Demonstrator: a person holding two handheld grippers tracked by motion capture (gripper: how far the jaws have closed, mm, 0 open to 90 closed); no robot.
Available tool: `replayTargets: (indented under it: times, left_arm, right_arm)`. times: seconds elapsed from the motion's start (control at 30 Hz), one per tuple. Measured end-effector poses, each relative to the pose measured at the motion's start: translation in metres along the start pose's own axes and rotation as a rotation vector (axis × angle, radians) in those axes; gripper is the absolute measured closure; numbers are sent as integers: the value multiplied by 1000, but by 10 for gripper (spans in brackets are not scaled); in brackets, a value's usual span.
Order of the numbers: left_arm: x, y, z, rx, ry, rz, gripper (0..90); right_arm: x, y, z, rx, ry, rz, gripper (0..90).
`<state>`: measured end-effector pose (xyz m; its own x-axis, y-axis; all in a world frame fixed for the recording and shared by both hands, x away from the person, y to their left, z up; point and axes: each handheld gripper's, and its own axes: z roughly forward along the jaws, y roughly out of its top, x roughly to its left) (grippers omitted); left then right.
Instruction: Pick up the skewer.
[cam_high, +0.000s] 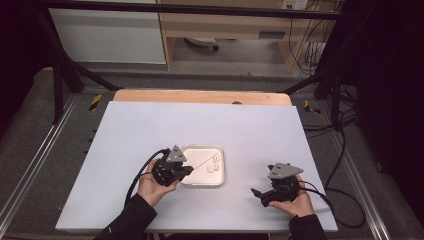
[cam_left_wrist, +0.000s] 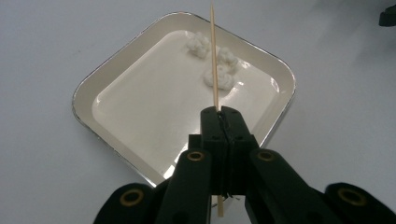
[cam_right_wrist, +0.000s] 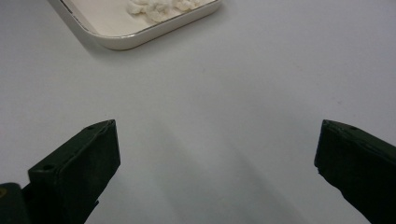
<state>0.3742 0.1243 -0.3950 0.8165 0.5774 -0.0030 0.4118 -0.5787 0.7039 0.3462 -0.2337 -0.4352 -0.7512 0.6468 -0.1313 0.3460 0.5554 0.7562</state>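
Wooden skewer (cam_left_wrist: 214, 56) is clamped between the closed jaws of the left gripper (cam_left_wrist: 223, 112), its long end aimed out over the tray (cam_left_wrist: 88, 86) toward three white lumps (cam_left_wrist: 219, 77); a short stub is seen sticking out behind the jaws. The lumps, soft and puffy, possibly marshmallows though that cannot be confirmed, are grouped in the tray's far corner in the left gripper view and toward its right side in the high view (cam_high: 214, 166). The skewer tip is seen above or just past the lumps; whether it touches any cannot be told, and nothing is seen threaded on it. In the high view the left gripper (cam_high: 187, 170) is held at the tray's left edge (cam_high: 186, 150), with the skewer seen as a thin line (cam_high: 202, 162) across the tray. The right gripper (cam_high: 255, 192) is held well apart to the right on the white table (cam_high: 150, 125), jaws spread wide with nothing between them; in its own view (cam_right_wrist: 217, 158) bare table is faced, with the tray corner (cam_right_wrist: 121, 42) and lumps (cam_right_wrist: 154, 9) at the top. Judged early stage: skewer is picked up and lined up, spearing is not yet done. All three lumps appear left to be pierced, and the right gripper is judged idle, perhaps to be used for steadying a lump.
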Motion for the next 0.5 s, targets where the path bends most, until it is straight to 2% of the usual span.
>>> replayTargets:
  times: [0.5]
  left_arm:
    - [-13, 19, 3, 46, -31, 67, 891]
  right_arm:
    - [15, 15, 4, 19, -39, -154, 13]
